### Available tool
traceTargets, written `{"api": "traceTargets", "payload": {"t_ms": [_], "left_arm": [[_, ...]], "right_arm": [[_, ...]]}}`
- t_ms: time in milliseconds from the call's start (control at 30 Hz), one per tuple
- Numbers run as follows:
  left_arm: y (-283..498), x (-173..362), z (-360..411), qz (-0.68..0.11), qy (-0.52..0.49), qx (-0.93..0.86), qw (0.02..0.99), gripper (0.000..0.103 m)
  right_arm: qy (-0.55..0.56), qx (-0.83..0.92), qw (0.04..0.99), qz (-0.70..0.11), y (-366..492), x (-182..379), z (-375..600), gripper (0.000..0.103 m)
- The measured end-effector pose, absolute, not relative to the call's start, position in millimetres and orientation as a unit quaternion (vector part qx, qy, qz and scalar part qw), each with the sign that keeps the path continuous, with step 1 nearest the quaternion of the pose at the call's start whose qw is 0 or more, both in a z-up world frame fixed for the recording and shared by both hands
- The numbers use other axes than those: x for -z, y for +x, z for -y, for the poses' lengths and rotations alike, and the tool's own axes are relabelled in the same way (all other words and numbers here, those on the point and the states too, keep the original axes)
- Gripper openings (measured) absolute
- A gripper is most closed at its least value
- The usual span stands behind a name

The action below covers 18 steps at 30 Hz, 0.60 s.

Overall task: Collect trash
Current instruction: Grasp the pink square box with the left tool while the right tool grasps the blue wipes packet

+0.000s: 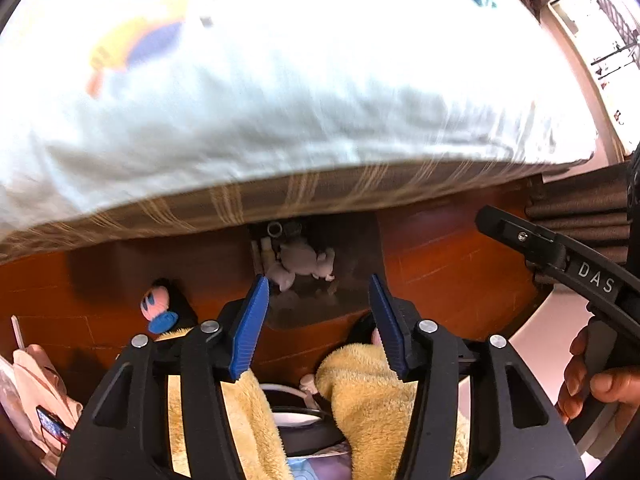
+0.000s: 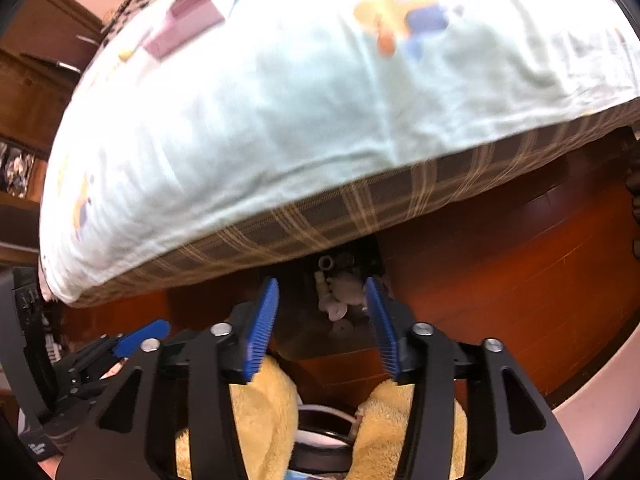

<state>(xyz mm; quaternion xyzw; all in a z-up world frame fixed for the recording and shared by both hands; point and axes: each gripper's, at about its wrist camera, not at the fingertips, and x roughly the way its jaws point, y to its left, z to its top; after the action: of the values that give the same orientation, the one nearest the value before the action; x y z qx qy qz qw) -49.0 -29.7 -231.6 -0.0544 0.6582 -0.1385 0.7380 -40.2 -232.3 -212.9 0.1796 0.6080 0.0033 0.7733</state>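
A bed [image 1: 280, 100] fills the upper half of both wrist views, covered by a pale sheet [image 2: 240, 120] printed with yellow and blue cartoon figures; a brown plaid mattress edge [image 1: 240, 204] runs below the sheet. Under it lies a reddish wooden floor [image 1: 440, 260]. In the shadow at the bed's edge sits a small heap of pale trash [image 1: 304, 260], which looks like crumpled tissue together with short tubes, though the blur hides what each piece is. From the right wrist the same heap [image 2: 340, 296] lies on the floor beyond the fingertips, seen in the gap between them.

Close under both cameras a fluffy yellow garment [image 1: 372, 392] covers a person's legs. Between the legs stands a round dark container [image 1: 308, 428] with a white liner at its rim; in the right wrist view its rim [image 2: 324, 436] shows the same way. What it holds cannot be made out.

The left gripper [image 1: 320, 320] points steeply down with its blue pads [image 1: 250, 332] well apart and nothing between them. The right gripper [image 2: 324, 324] also has its blue pads [image 2: 262, 328] apart, gripping nothing. In the left wrist view a hand [image 1: 596, 384] grips the other gripper's black handle at the right edge.

On the floor to the left lies a pink and blue toy [image 1: 158, 308], and beside the left edge a pinkish cloth [image 1: 36, 380] with a phone [image 1: 52, 428] on it.
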Motion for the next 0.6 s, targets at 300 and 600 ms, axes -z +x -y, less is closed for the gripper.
{"api": "traceTargets", "payload": {"t_ms": [300,600], "left_arm": [[-27,174,26,-0.6,-0.039,0.114,0.791,0.065],[18,165,50,-0.585,-0.031,0.126,0.801,0.073]], "right_arm": [[0.175,0.008,0.809,-0.561,-25,168,247,0.07],[0.168,0.021,0.82,-0.546,9,163,271,0.07]]}}
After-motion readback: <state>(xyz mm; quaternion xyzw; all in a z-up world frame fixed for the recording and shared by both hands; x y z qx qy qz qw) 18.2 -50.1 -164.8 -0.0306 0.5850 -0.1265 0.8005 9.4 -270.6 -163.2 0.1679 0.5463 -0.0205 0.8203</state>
